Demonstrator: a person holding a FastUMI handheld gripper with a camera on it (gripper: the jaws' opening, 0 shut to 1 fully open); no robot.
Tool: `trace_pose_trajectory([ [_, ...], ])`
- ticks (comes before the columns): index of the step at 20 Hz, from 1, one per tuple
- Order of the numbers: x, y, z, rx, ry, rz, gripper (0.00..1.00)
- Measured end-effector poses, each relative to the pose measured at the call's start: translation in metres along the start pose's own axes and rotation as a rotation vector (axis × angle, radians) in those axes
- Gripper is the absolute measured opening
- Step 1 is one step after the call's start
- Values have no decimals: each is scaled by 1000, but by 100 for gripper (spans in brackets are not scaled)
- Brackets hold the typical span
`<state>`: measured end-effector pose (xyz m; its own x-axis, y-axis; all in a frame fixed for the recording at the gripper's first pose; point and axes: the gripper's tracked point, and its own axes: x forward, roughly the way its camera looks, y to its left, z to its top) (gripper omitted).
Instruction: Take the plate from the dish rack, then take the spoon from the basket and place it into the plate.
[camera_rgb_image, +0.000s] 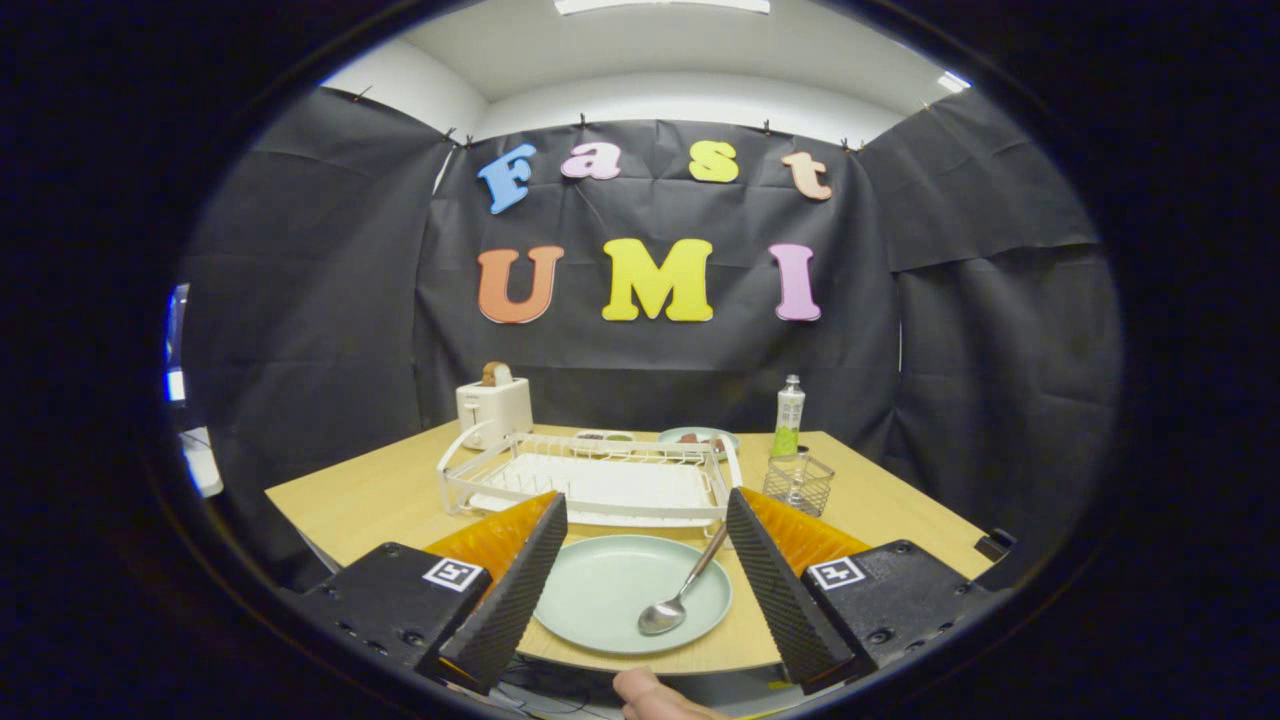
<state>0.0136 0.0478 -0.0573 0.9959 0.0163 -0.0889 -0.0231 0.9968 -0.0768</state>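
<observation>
A pale green plate (610, 600) lies flat on the wooden table (380, 500), close to its near edge. A metal spoon (680, 595) rests in the plate, bowl toward me and handle pointing away toward the rack. My gripper (640, 585) hovers above the plate with its two black ribbed fingers (515, 590) spread wide on either side of it, touching nothing. The white dish rack (590, 480) stands just beyond the plate with no dishes in it. A small wire basket (798, 483) sits to the rack's right.
A white toaster (494, 408) with a slice of bread stands behind the rack's left end. Small dishes (698, 436) with food sit behind the rack, and a bottle (789, 415) stands beyond the basket. A fingertip (655, 695) shows below the table's near edge.
</observation>
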Motion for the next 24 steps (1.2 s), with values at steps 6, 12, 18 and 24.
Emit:
trace_pose_trajectory([
  [6, 3, -6, -2, 37, 4, -11, 100],
  [12, 3, -17, -3, 56, 5, -26, 100],
  [18, 6, -26, -8, 63, 13, -41, 100],
  [24, 5, -27, -9, 62, 14, -41, 100],
])
